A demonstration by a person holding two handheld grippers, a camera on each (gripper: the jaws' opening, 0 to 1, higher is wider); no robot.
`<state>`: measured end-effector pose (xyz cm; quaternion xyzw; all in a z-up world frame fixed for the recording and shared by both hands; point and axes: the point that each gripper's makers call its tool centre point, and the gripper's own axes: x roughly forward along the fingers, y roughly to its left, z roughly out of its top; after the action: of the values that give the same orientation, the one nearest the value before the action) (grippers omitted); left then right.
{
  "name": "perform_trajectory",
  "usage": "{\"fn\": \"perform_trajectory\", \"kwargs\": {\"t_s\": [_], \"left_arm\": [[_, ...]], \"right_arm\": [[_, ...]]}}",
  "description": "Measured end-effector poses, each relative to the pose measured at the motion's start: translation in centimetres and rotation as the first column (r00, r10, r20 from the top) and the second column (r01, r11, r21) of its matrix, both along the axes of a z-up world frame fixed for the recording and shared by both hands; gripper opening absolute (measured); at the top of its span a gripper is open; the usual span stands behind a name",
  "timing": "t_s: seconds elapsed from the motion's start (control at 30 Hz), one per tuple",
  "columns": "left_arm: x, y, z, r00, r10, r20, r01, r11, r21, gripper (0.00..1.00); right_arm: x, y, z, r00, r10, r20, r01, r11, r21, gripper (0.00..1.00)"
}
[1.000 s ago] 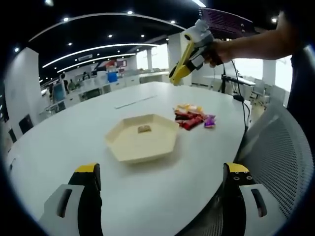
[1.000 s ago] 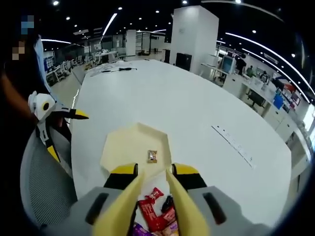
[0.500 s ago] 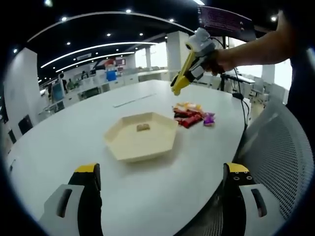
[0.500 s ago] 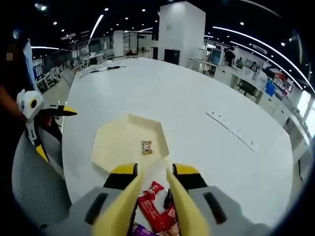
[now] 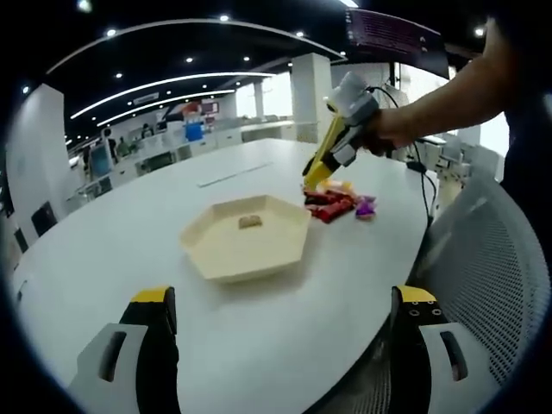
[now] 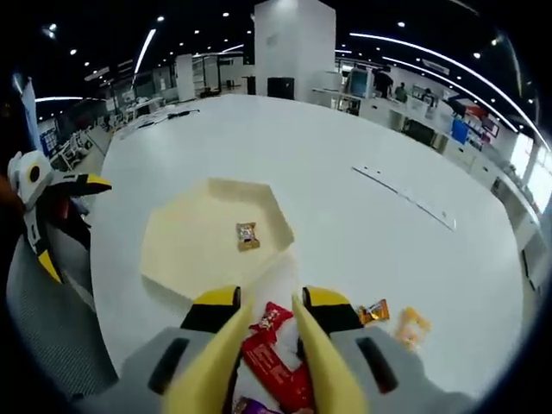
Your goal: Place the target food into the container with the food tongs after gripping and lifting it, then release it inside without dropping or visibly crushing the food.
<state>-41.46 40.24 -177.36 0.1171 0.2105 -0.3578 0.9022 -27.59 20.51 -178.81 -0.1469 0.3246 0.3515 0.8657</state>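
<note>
The right gripper (image 6: 269,332) carries yellow food tongs (image 6: 259,362) whose two blades rise ahead of it with a narrow gap between them and nothing caught in that gap; a red wrapped snack (image 6: 274,360) lies on the table straight under the tips. In the left gripper view that same gripper (image 5: 317,175) hangs just over the snack pile (image 5: 338,202), beside the tray on its far-right side. The pile is crowded: red packets touch one another, a purple one (image 5: 367,208) sits at its near edge, and an orange sweet (image 6: 374,311) and a yellow one (image 6: 413,327) lie a little apart. The likely trouble is the blades closing on two wrappers at once, or pinching only a slippery edge so the packet slides free on the way to the cream hexagonal tray (image 5: 216,250), where one small sweet (image 5: 250,222) already rests. Squeezing harder to compensate could crush the food. The left gripper (image 5: 285,323) stands wide open and empty, near the table edge, well short of the tray.
</note>
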Motion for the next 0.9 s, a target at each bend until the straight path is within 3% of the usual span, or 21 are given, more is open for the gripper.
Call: {"fn": "perform_trajectory", "kwargs": {"t_s": [0.9], "left_arm": [[0.0,0.1,-0.2,1.0,-0.001,-0.009,0.001,1.0,0.007,0.99]], "right_arm": [[0.1,-0.3,-4.3,0.991,-0.096,-0.089,0.093,0.995,-0.04,0.28]]}}
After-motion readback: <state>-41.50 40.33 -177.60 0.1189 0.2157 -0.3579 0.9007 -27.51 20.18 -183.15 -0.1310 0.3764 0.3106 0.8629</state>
